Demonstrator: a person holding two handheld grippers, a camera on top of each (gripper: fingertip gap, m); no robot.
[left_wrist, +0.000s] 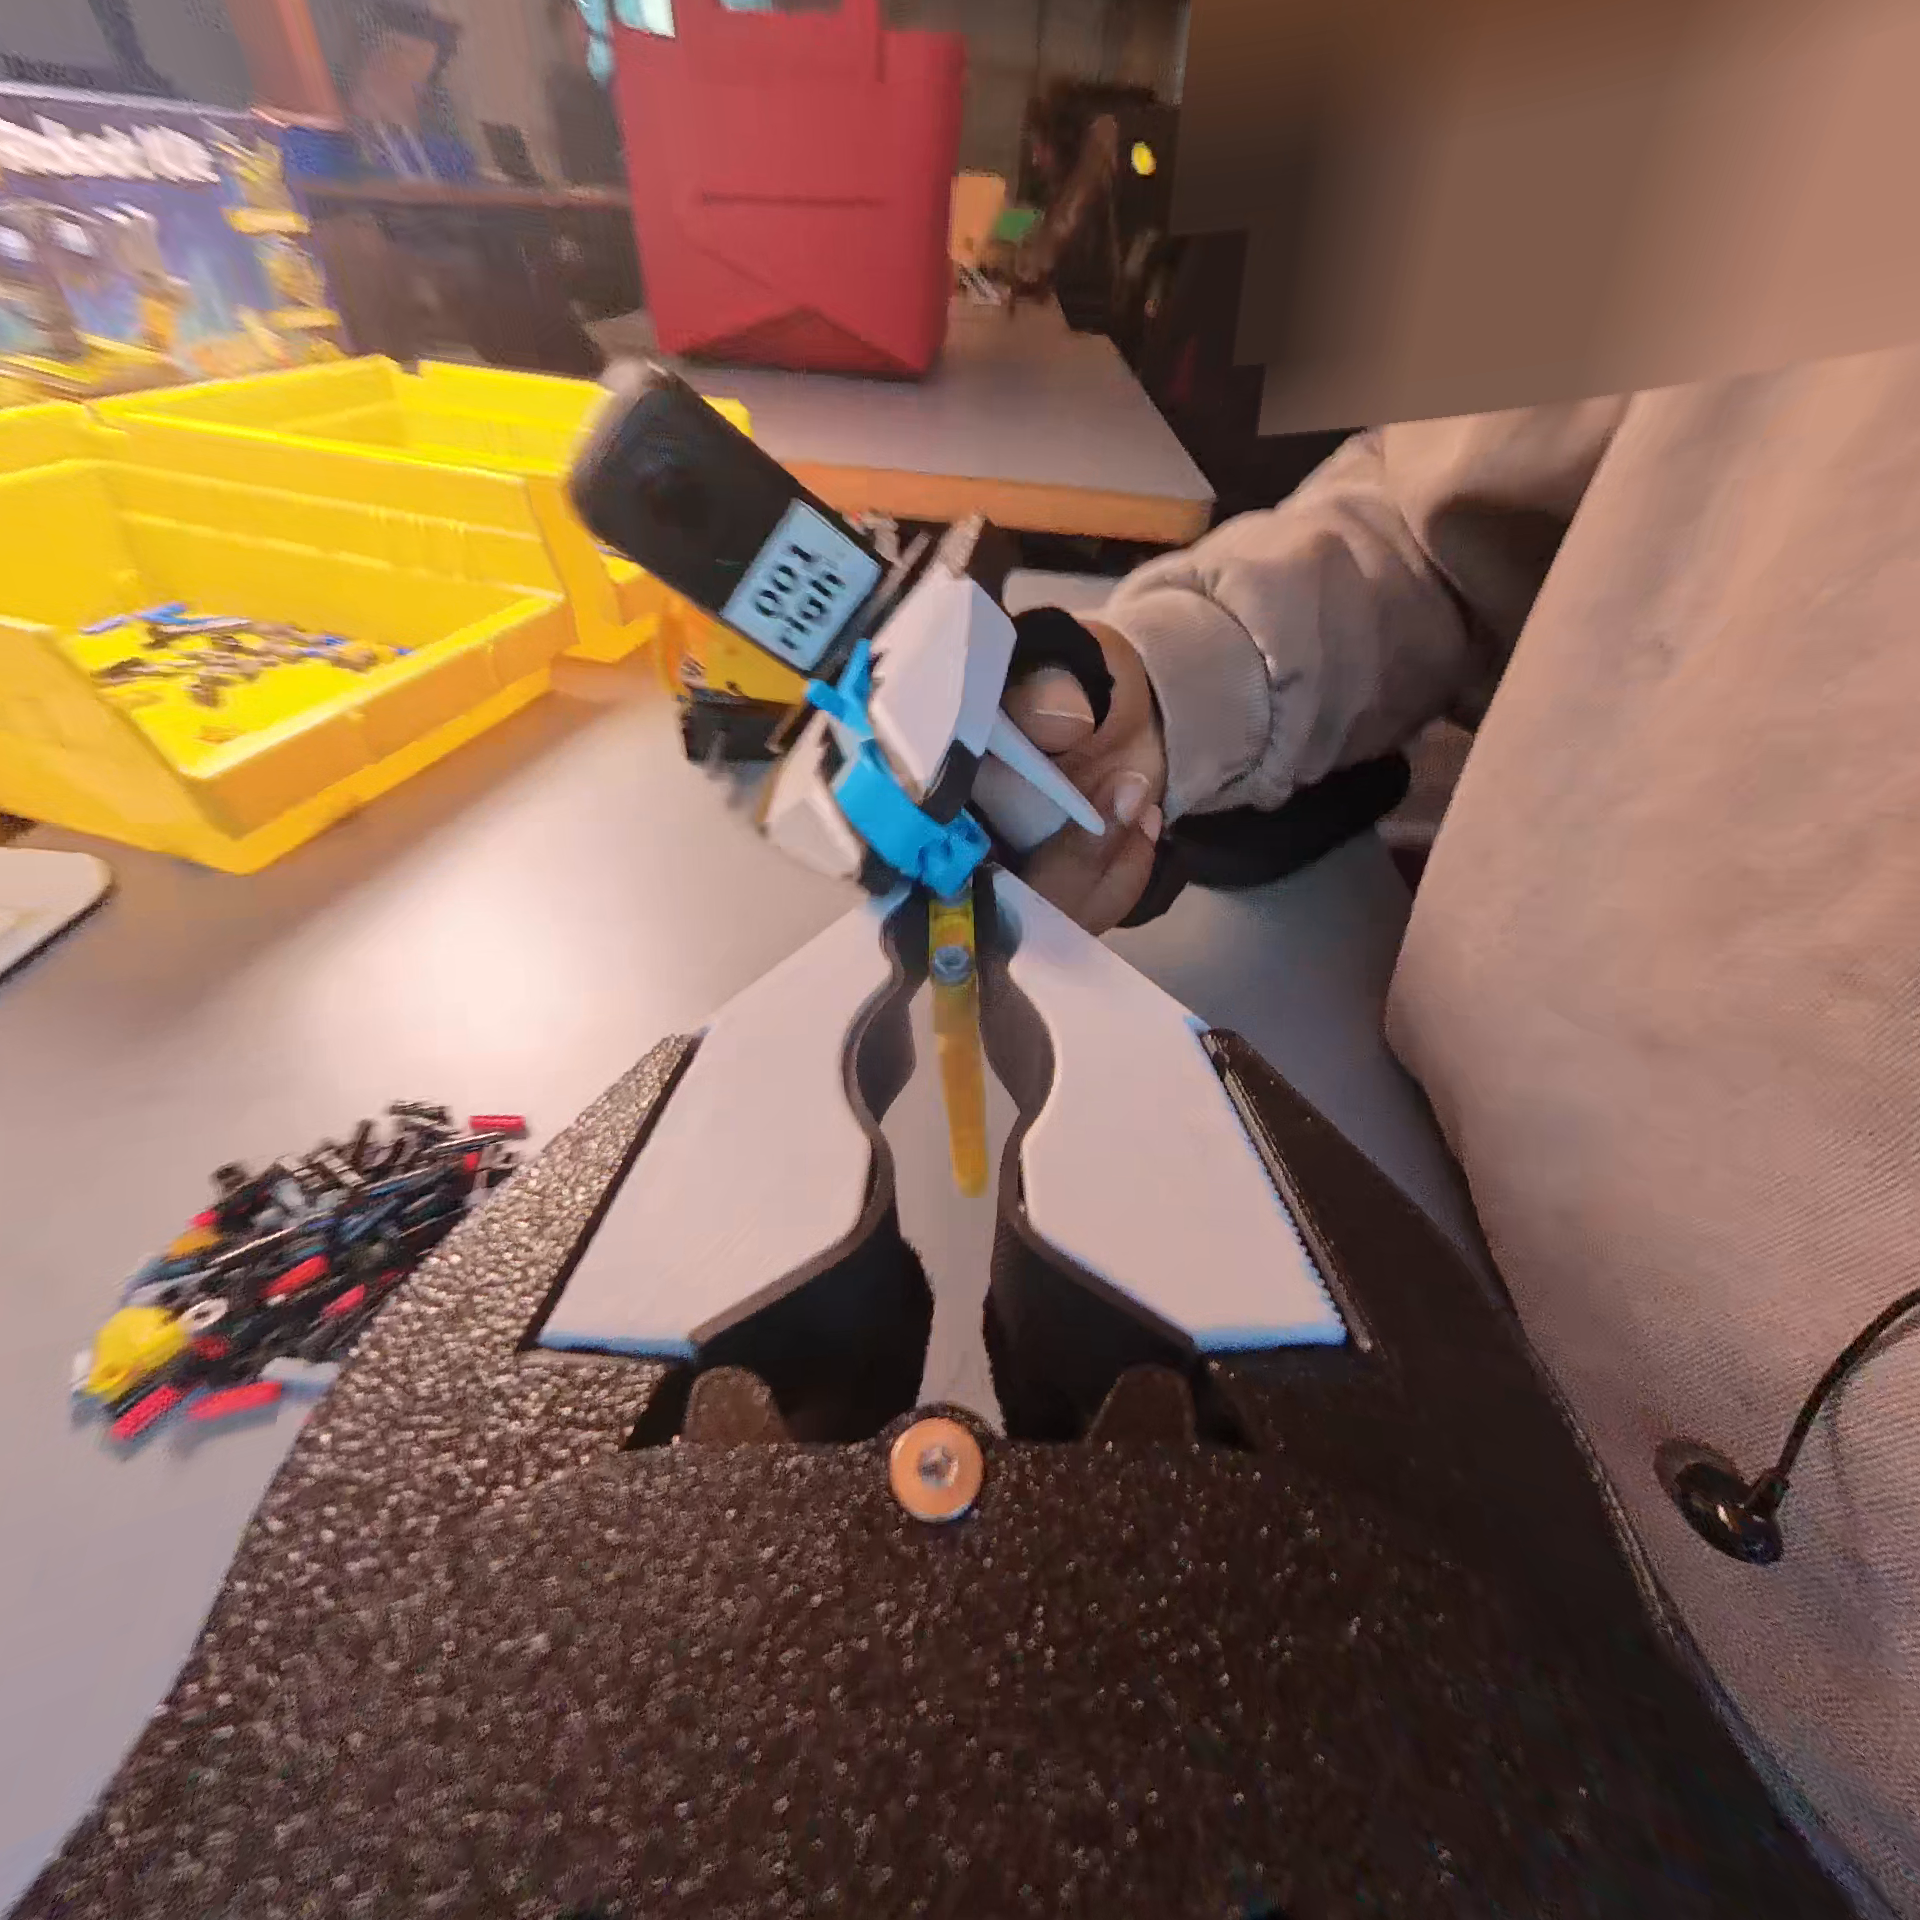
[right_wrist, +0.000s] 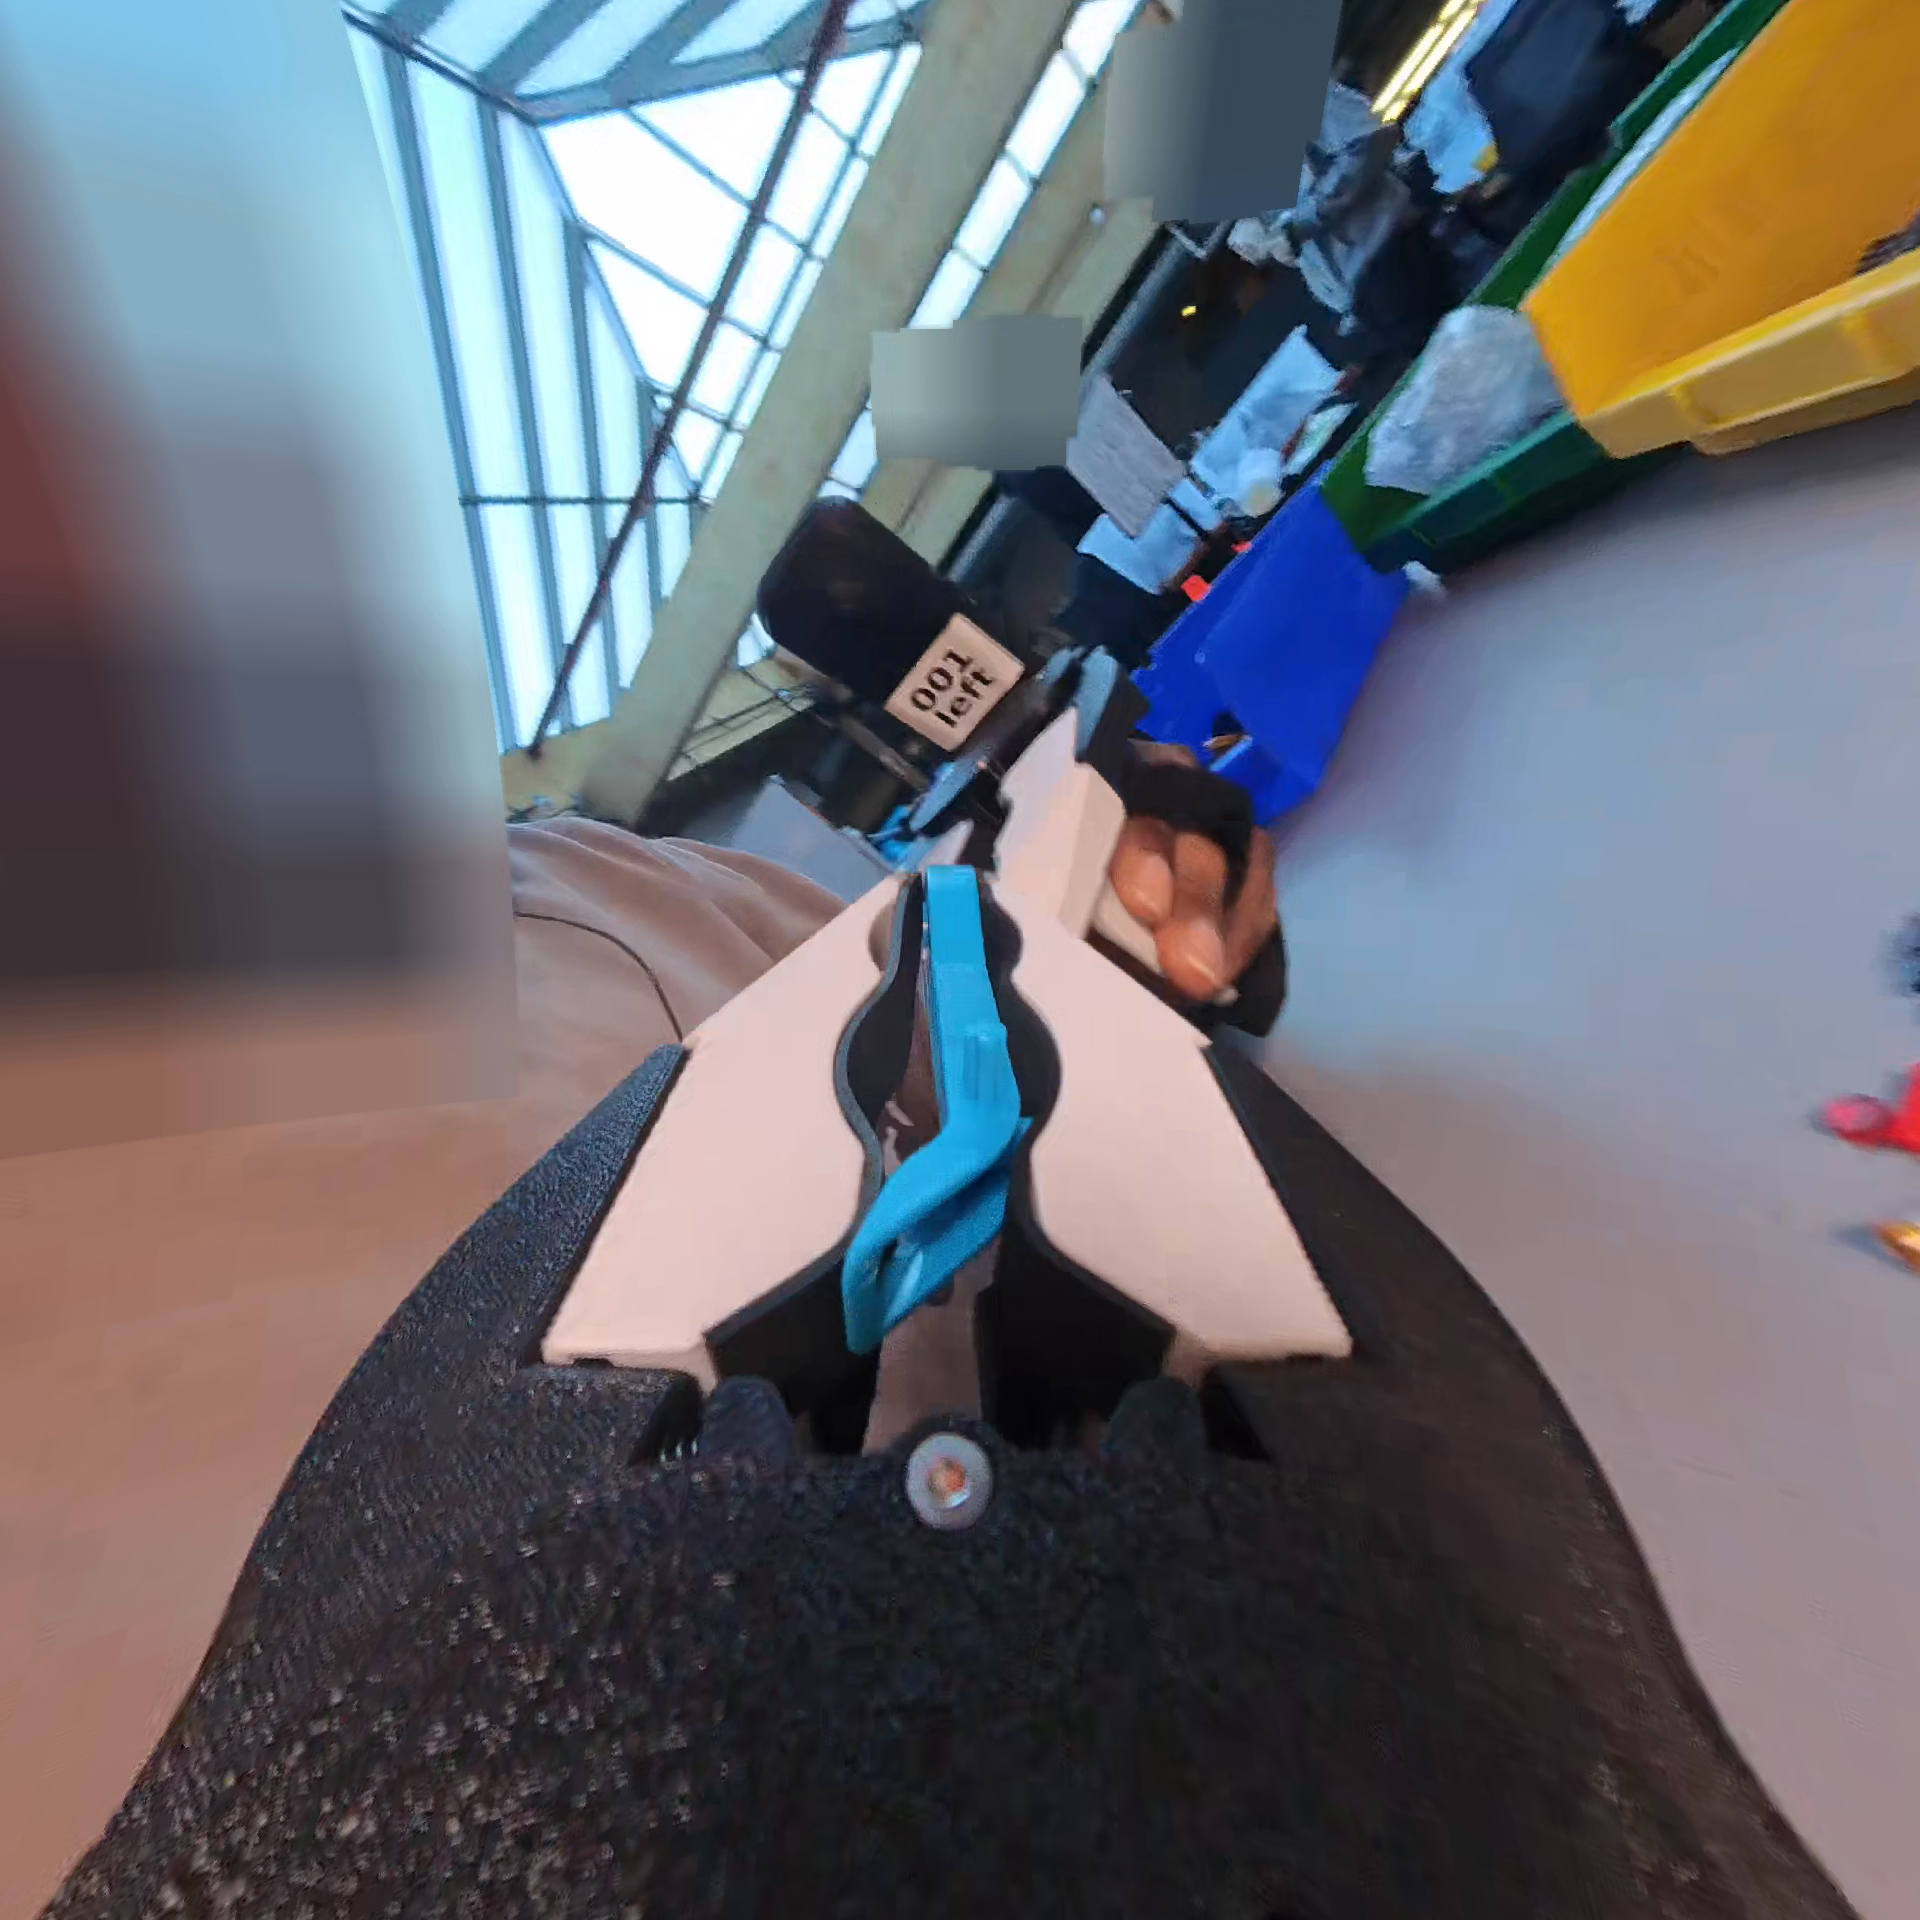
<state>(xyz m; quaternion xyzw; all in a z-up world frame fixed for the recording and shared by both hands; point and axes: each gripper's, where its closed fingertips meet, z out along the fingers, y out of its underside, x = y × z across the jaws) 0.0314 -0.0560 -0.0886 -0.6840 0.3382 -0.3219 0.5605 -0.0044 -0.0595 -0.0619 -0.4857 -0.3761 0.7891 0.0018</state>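
Both views are bright and evenly lit, with soft shadows only. In the right wrist view daylight pours through a tall window (right_wrist: 582, 343), which is washed out to pale blue-white. Wide-angle bending curves the edges of both pictures. Motion blur smears the pile of small parts (left_wrist: 301, 1257) and the yellow bins (left_wrist: 281, 592); the background shelves are perhaps simply out of focus. Large blurred patches cover some corners.

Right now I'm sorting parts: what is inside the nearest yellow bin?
The nearest yellow bin holds a thin scatter of small dark and blue pieces on its floor. Its front wall hides the near part.
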